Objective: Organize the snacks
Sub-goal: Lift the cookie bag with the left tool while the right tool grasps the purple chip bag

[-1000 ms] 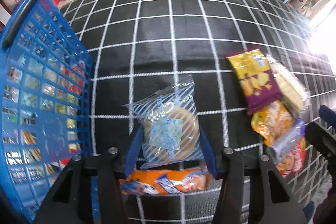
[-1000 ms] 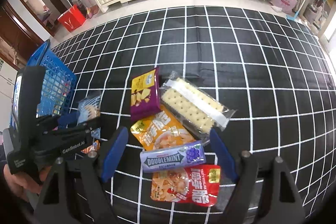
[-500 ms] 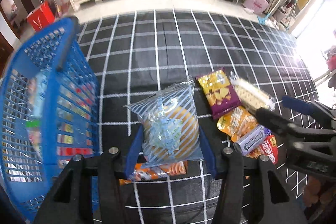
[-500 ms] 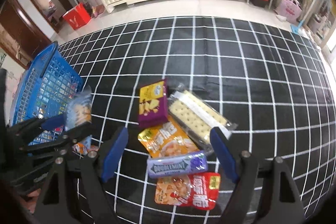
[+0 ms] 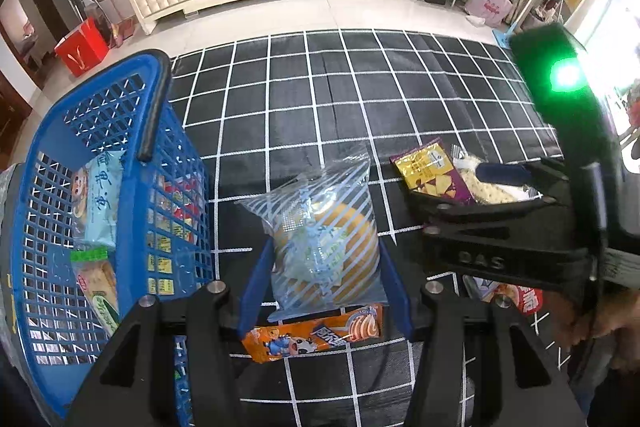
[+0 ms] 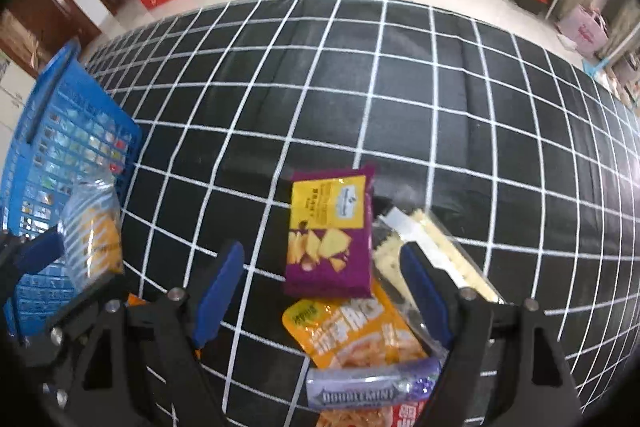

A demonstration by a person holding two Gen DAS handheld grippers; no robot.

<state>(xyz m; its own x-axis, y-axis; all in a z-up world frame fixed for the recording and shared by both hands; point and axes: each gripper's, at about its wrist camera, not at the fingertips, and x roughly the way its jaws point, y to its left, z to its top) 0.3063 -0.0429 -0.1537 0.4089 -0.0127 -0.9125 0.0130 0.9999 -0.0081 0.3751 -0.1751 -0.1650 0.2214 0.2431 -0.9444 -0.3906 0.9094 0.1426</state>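
Two grippers: both in view.
Left gripper: fingers clamp the striped bread bag, beside the blue basket.
Right gripper: fingers spread wide over the purple chip packet, gripping nothing.

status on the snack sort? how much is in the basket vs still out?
Done: two packs lie in the basket. In hand: left tongs grip the striped bun bag, lifted. Left: orange pack, purple chips, crackers, yellow pouch, gum, red pack. Right tongs open above the pile.
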